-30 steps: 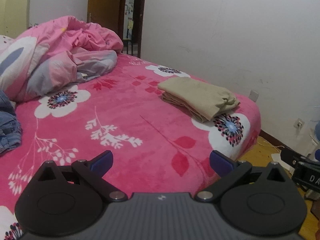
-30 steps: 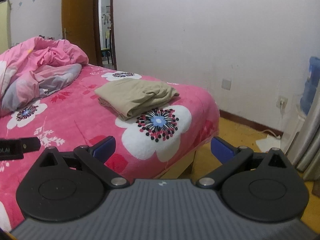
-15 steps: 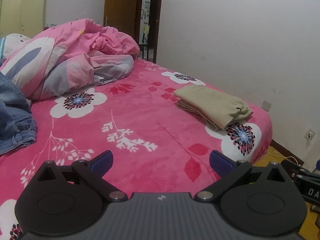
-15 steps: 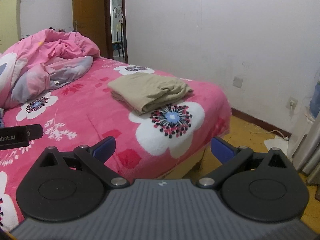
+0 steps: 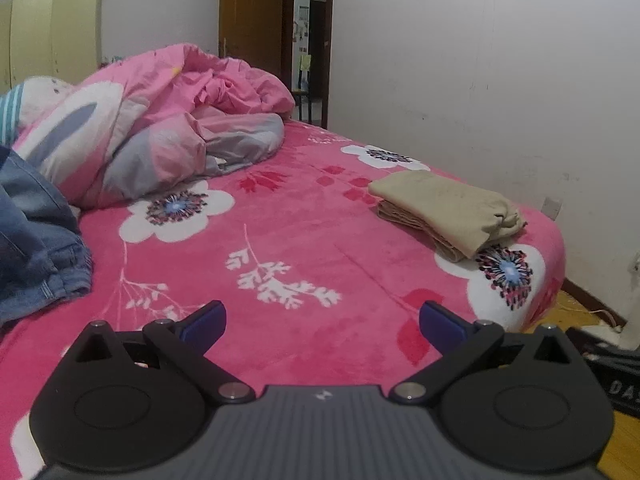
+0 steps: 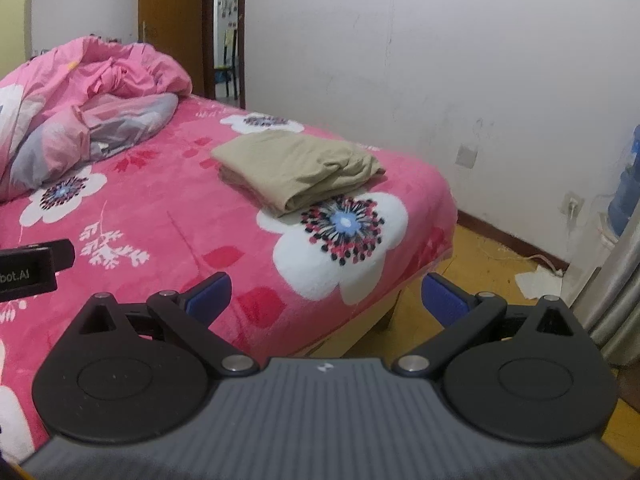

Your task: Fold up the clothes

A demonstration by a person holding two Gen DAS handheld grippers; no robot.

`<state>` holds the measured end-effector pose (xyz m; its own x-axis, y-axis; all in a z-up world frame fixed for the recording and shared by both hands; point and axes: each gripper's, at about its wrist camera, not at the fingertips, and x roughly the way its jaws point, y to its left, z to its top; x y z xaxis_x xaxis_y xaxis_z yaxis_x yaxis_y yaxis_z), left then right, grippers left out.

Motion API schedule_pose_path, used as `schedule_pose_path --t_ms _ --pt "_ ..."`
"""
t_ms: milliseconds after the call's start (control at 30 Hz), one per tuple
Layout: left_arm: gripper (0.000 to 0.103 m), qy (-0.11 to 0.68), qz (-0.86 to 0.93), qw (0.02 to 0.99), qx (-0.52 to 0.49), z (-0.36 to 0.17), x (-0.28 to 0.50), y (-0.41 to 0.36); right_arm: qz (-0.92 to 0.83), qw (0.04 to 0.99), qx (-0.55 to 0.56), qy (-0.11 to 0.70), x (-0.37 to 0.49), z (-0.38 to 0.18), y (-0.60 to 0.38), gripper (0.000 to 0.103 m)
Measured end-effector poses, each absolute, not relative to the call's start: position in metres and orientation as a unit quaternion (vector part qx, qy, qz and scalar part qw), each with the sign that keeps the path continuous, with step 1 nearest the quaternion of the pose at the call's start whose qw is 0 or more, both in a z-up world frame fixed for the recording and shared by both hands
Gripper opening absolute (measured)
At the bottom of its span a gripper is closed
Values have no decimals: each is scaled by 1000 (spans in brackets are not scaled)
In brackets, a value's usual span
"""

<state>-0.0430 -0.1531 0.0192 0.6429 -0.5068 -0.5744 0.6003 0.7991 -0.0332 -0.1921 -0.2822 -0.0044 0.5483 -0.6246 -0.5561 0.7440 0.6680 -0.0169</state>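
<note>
**Both grippers spread, empty, over the bed**

Your left gripper hangs above the pink bedspread, blue fingers spread wide, nothing between them. Your right gripper sits near the bed's corner, fingers equally wide apart, half over the bedspread and half over the yellow floor.

Folded tan garment: at 1 o'clock from your left gripper, near the bed's far right edge, well apart from the fingers. From the right gripper it lies at 12 o'clock, just behind a big white flower print.

Jeans: crumpled at 10 o'clock in the left view, unfolded, touching the bunched quilt behind them.

Your left gripper's body shows at 9 o'clock in the right view.
</note>
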Motion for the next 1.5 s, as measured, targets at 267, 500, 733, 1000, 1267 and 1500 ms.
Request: schedule_pose_path --t_ms 267,500,733,1000,1267,1500 --pt "103 291 -312 900 90 22 -39 -147 -375 876 109 283 -178 -6 -276 102" --pt "103 298 -303 903 61 25 -32 -141 -367 880 99 286 -166 -7 -270 102" --pt "103 284 -263 921 50 29 -29 -135 -363 882 92 286 -164 -8 -266 102" --pt "103 255 -247 934 47 33 -34 -133 -363 882 100 283 -167 -9 -268 102" --pt "103 244 -247 937 47 37 -38 -132 -362 882 105 282 -169 -10 -269 102" --pt "103 259 -292 918 61 38 -41 -138 -360 882 113 281 -169 -11 -269 102"
